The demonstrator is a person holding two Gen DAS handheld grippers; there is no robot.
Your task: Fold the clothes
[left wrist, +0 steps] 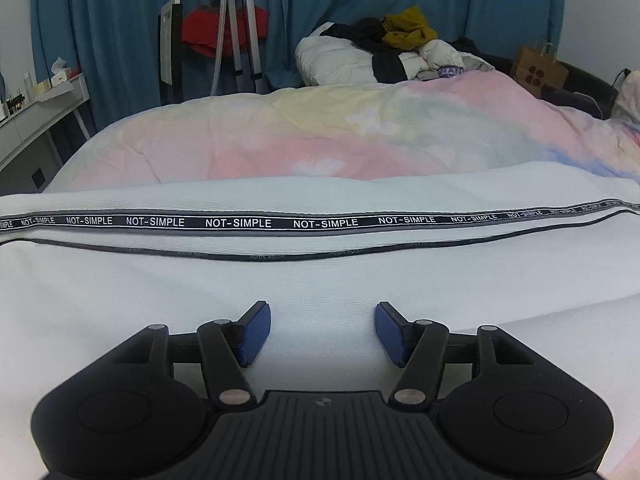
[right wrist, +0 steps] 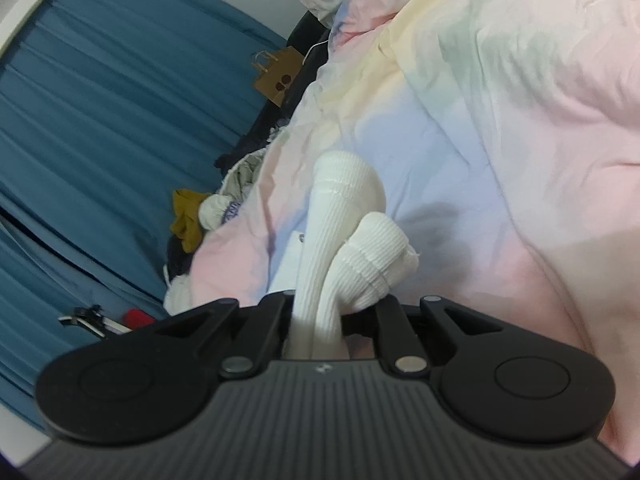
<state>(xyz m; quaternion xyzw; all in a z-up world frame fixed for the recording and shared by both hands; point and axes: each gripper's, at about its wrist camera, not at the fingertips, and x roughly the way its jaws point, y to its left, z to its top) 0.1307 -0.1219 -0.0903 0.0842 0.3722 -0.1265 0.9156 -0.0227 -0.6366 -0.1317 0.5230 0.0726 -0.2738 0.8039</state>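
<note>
White garment (left wrist: 320, 280) spans the bed; right claw (right wrist: 320, 312) pinches its ribbed cuff (right wrist: 372, 264).

A lived-in home bedroom.

We see a bed (left wrist: 360, 136) under a pastel pink, yellow and blue duvet (right wrist: 500, 100), a heap of clothes (left wrist: 400, 48) piled at its far end, blue curtains (left wrist: 100, 40) along the wall, a brown paper bag (left wrist: 538, 68) beside the bed and a white bench (left wrist: 44, 108) carrying small bottles.

White ribbed garment (left wrist: 320, 280) with lettered black stripe lies flat.
</note>
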